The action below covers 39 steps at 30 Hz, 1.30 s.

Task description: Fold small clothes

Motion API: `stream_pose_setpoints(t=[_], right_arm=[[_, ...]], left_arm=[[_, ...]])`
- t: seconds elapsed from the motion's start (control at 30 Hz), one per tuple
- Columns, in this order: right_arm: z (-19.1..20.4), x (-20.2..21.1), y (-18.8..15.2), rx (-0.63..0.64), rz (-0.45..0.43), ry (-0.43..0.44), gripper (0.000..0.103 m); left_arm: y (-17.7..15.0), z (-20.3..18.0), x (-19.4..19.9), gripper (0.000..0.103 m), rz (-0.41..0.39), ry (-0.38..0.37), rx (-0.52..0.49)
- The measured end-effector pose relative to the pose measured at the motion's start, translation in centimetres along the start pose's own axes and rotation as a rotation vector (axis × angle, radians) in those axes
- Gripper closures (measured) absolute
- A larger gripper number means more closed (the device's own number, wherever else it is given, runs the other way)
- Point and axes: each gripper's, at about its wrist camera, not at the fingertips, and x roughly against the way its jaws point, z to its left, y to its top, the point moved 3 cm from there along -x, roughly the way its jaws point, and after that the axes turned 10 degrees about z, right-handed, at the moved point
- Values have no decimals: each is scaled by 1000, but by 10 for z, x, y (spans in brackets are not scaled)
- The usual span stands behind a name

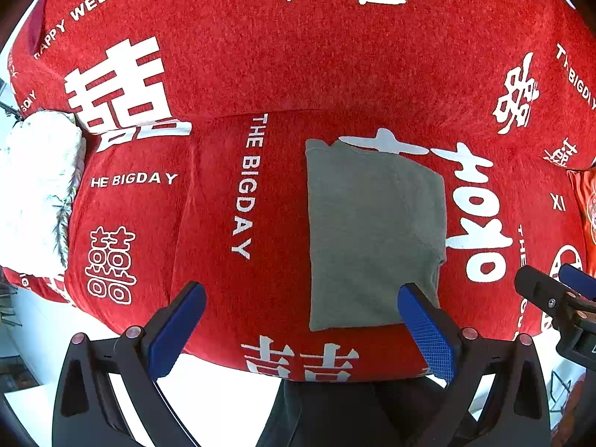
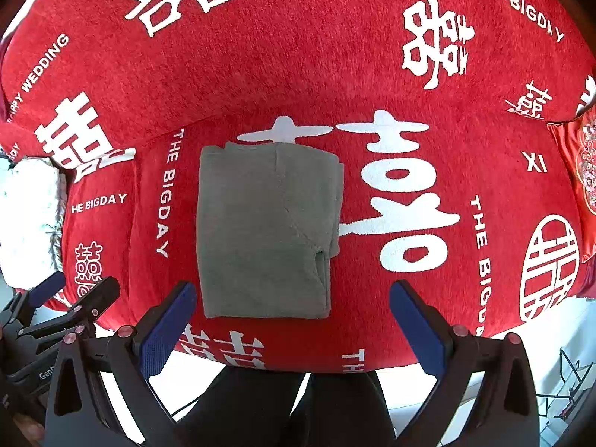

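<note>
A grey garment lies folded into a neat rectangle on the seat of a red sofa printed with white characters. In the right wrist view the same grey garment sits just ahead and left of centre. My left gripper hovers open above the seat's front edge, its right pad over the garment's near right corner. My right gripper is also open, empty, its left pad near the garment's near left corner. Each gripper appears at the edge of the other's view.
A white fluffy cushion rests at the sofa's left end. A red patterned cushion lies at the right end. Dark trousered legs of a person show below the seat edge, over a white floor.
</note>
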Motion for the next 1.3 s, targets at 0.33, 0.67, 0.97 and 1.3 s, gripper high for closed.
stream_pose_setpoints(t=[0.33,0.67,0.97,1.3], right_arm=[[4,0,3,15,4,-6,0],[3,0,5,13,3,-7,0],[4,0,5,13,5,-6,0],[5,0,8,19,4,-9,0]], left_arm=[[2,2,0,0,1,0,-7],[2,4,-2,0,1,3,-5],[3,3,-3,0,4,6,2],[3,1,-3,0,4,7,9]])
